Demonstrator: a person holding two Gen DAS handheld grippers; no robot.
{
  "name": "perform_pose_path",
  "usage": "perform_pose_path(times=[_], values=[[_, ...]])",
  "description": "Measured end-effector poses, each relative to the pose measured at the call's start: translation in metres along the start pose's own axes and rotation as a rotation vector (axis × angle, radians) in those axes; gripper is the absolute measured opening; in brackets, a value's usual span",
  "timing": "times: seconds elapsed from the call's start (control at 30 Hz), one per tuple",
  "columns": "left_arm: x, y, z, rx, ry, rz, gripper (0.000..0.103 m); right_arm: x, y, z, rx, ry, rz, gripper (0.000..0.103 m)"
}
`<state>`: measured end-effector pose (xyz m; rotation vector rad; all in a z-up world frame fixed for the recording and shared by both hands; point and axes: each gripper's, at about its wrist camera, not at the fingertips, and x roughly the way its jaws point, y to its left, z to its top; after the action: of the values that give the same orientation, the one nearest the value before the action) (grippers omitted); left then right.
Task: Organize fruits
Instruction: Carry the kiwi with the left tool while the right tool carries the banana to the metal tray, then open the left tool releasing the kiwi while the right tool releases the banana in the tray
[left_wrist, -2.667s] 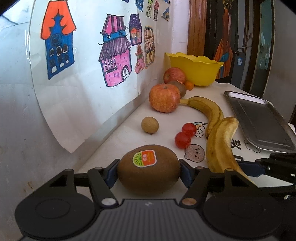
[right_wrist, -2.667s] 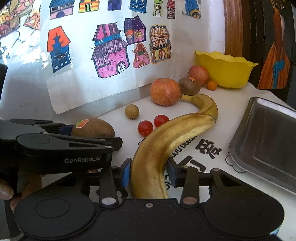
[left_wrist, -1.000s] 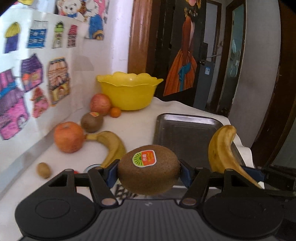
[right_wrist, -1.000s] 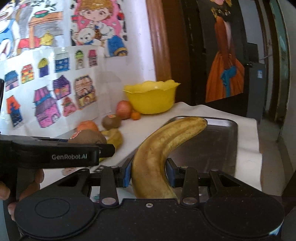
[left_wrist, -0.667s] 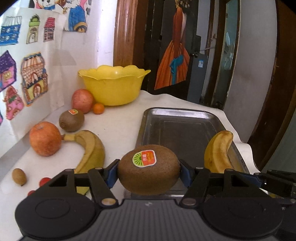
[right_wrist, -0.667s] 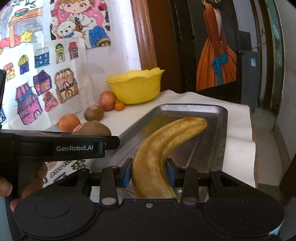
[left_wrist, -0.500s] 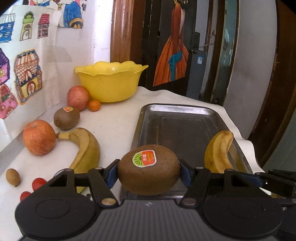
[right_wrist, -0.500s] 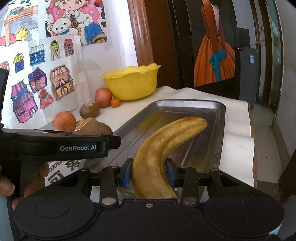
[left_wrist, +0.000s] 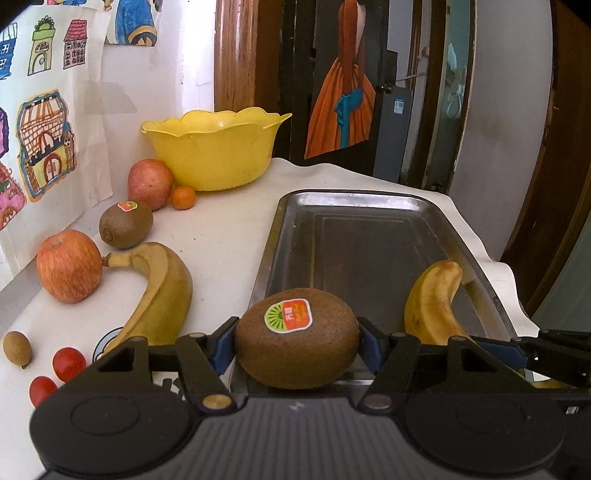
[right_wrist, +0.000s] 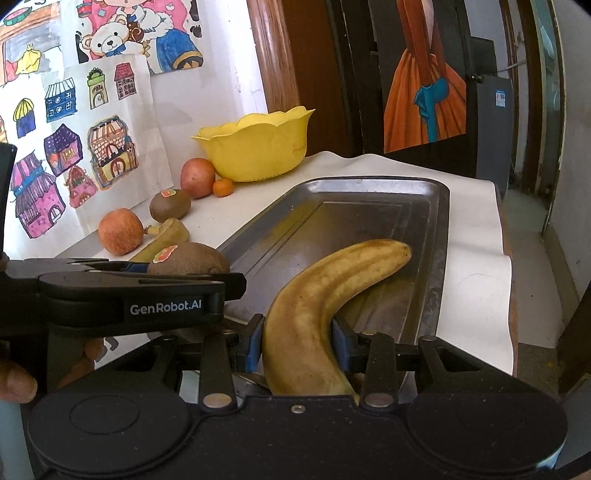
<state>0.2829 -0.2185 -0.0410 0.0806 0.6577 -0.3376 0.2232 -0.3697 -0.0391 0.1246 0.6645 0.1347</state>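
My left gripper (left_wrist: 297, 341) is shut on a brown kiwi (left_wrist: 297, 338) with a green and orange sticker, held over the near edge of the metal tray (left_wrist: 354, 240). My right gripper (right_wrist: 297, 341) is shut on a yellow banana (right_wrist: 321, 302) whose tip reaches over the tray (right_wrist: 428, 236). The banana also shows at the right in the left wrist view (left_wrist: 432, 302). The kiwi also shows in the right wrist view (right_wrist: 188, 260), behind the left gripper's arm.
On the white table left of the tray lie a second banana (left_wrist: 159, 291), two apples (left_wrist: 68, 266) (left_wrist: 149, 182), a second kiwi (left_wrist: 125, 225), a small orange (left_wrist: 183, 197), two cherry tomatoes (left_wrist: 68, 363), a small brown fruit (left_wrist: 16, 349) and a yellow bowl (left_wrist: 214, 147). Drawings hang on the wall at left.
Both grippers have carried their fruit from the left part of the table over to the tray and moved a little lower and closer to it.
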Motion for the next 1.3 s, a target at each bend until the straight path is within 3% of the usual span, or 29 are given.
perform_pose_path(times=[0.2,0.57,0.83,1.0,1.3], values=[[-0.002,-0.003,-0.001,0.007,-0.009,-0.012,0.072,0.000,0.001,0.000,-0.002,-0.008,-0.007,0.043],[-0.025,0.001,0.003,0.011,-0.066,0.024,0.085,-0.019,0.001,-0.004,-0.003,-0.073,-0.036,0.072],[-0.071,0.013,0.004,-0.016,-0.138,0.033,0.098,-0.062,0.013,-0.003,0.001,-0.168,-0.053,0.096],[-0.112,0.030,0.003,-0.050,-0.195,0.047,0.101,-0.097,0.031,-0.001,-0.021,-0.224,-0.070,0.102],[-0.194,0.079,-0.014,-0.093,-0.295,0.118,0.102,-0.165,0.094,0.000,-0.087,-0.316,-0.077,0.102]])
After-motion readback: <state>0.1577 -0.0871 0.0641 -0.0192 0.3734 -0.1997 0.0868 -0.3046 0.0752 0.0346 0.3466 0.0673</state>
